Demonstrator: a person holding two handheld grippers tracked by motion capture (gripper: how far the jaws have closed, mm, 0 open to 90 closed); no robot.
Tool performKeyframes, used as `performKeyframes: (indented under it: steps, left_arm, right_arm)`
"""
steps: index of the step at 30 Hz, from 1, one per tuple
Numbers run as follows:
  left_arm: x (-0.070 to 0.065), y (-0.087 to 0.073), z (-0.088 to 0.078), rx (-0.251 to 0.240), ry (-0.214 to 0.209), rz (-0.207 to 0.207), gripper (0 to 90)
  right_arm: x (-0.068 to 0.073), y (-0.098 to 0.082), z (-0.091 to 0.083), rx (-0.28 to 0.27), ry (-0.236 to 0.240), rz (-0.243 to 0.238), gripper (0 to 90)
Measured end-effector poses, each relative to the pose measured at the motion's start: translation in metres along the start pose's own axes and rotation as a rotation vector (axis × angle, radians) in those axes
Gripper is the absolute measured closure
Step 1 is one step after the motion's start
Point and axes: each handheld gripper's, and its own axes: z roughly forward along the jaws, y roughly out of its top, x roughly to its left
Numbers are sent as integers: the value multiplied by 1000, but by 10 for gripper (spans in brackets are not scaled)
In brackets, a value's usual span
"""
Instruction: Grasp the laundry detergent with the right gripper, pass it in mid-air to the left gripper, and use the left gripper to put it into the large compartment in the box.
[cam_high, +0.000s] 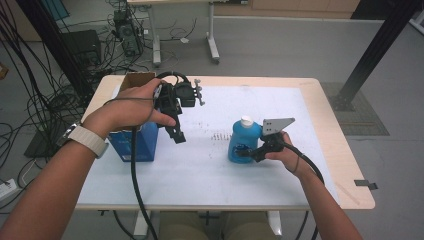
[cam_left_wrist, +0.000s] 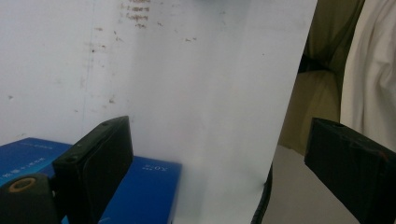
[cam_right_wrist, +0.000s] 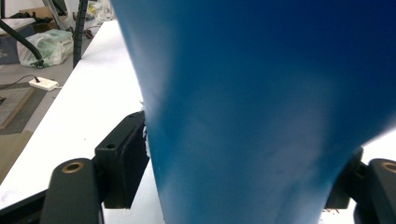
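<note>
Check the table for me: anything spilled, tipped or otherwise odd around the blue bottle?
No spill. The blue bottle stands upright, cap on, in the right gripper. Only faint brownish specks mark the white table beside it.

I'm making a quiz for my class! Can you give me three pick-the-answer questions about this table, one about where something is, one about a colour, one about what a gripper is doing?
1. Where is the box?
A. table's left side
B. on the floor
C. on top of the bottle

2. What colour is the bottle?
A. red
B. blue
C. yellow

3. How is the left gripper?
A. open and empty
C. squeezing the box
B. holding a cup

Answers: 1 A, the high view shows it by the left edge. 2 B, blue body, white cap. 3 A, its jaws stand wide apart with nothing between them.
</note>
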Motion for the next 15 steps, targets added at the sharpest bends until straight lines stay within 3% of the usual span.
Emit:
performKeyframes:
  steps: [15]
  left_arm:
    - [0, 0, 0, 1, 0, -1, 84]
  right_arm:
    - [-1, -1, 2, -18, 10, 0, 336]
